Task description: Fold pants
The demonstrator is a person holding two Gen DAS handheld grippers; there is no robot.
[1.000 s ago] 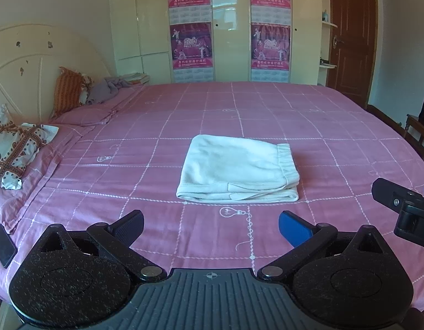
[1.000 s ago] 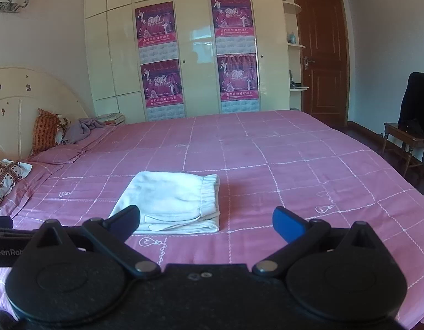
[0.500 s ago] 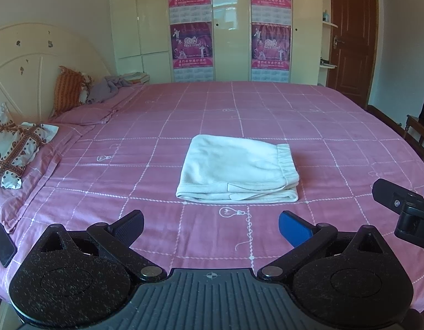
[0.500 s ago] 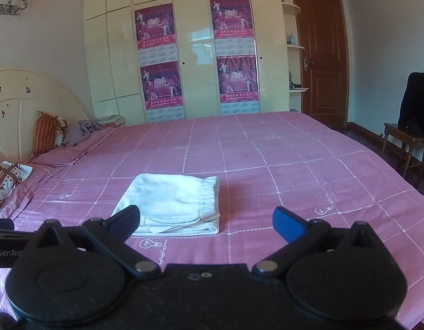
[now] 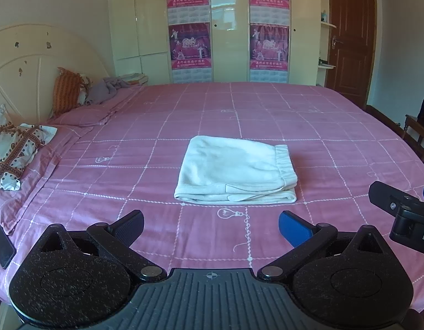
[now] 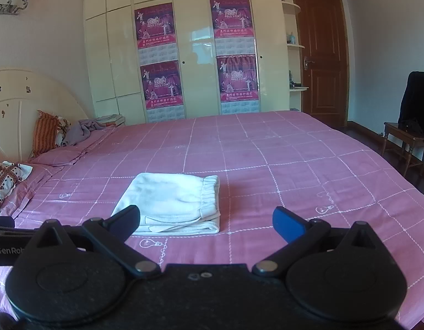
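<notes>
Pants (image 5: pixel 235 170) lie folded on the bed (image 5: pixel 308 126), well clear of the spread, empty left claw (image 5: pixel 210 224) and right claw (image 6: pixel 206 218), so any careless regrasp could drag the layers apart.

A wide bed covered in a pink sheet with a white stitched grid and lightbulb motifs (image 5: pixel 267 110) carries cream pants folded into a flat rectangle (image 5: pixel 235 172) near its middle. At far left lie an orange striped cushion (image 5: pixel 66 90), a crumpled lilac cloth (image 5: pixel 107 89) and a brown-and-white patterned pillow (image 5: pixel 12 148)
</notes>
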